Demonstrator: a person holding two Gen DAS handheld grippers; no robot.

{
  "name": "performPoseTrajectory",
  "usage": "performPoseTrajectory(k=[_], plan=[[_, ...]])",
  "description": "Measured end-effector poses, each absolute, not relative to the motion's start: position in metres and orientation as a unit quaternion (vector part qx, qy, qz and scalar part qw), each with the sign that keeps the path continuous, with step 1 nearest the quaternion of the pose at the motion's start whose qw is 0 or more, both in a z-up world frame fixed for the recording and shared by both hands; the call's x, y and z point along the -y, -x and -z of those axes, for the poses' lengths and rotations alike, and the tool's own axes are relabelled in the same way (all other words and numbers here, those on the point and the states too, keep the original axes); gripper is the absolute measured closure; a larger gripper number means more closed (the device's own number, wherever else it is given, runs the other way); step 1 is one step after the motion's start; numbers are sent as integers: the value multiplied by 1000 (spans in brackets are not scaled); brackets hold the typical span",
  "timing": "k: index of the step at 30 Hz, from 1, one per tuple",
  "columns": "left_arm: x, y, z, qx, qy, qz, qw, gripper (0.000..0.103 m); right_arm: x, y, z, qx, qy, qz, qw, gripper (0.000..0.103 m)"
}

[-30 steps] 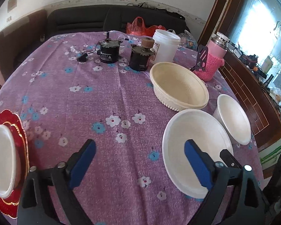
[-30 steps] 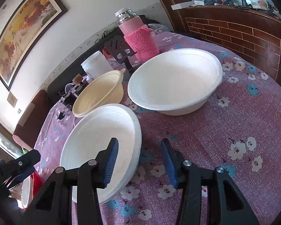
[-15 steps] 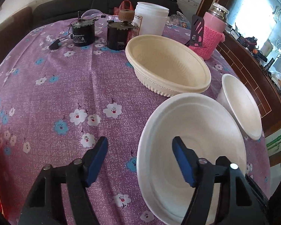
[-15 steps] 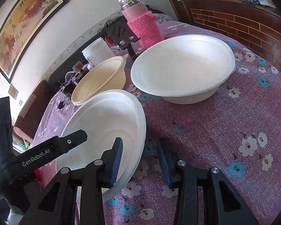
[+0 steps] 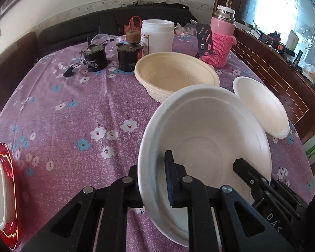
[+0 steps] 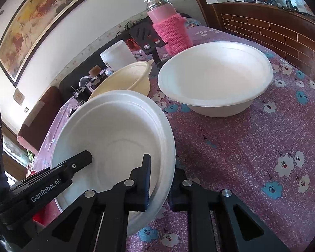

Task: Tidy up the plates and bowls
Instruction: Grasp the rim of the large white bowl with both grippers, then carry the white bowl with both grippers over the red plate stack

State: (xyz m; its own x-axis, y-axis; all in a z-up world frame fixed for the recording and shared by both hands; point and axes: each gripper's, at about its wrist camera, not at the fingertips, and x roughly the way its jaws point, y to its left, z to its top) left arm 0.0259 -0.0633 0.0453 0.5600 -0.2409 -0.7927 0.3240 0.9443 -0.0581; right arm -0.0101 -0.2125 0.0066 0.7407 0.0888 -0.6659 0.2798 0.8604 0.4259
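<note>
White foam plate (image 5: pixel 210 138) | my left gripper (image 5: pixel 155 180) and right gripper (image 6: pixel 160 180) clamp opposite rims | two-point grasp keeps it steady for lifting.

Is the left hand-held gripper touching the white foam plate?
Touching. The left wrist view shows the left hand-held gripper shut on the white foam plate, one finger inside the rim, the other outside.
</note>
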Motion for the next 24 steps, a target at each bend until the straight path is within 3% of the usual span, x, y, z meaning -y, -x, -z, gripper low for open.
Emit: performPoseTrajectory(k=[8,24], plan=[[10,-1,-60,-416,-10,131,900,90,174,21,-23,-328,-221,-13,918,89],[-174,30,-110,-373,81,24,924,88,-1,-8,-82,-364,-134,-166,907,88]])
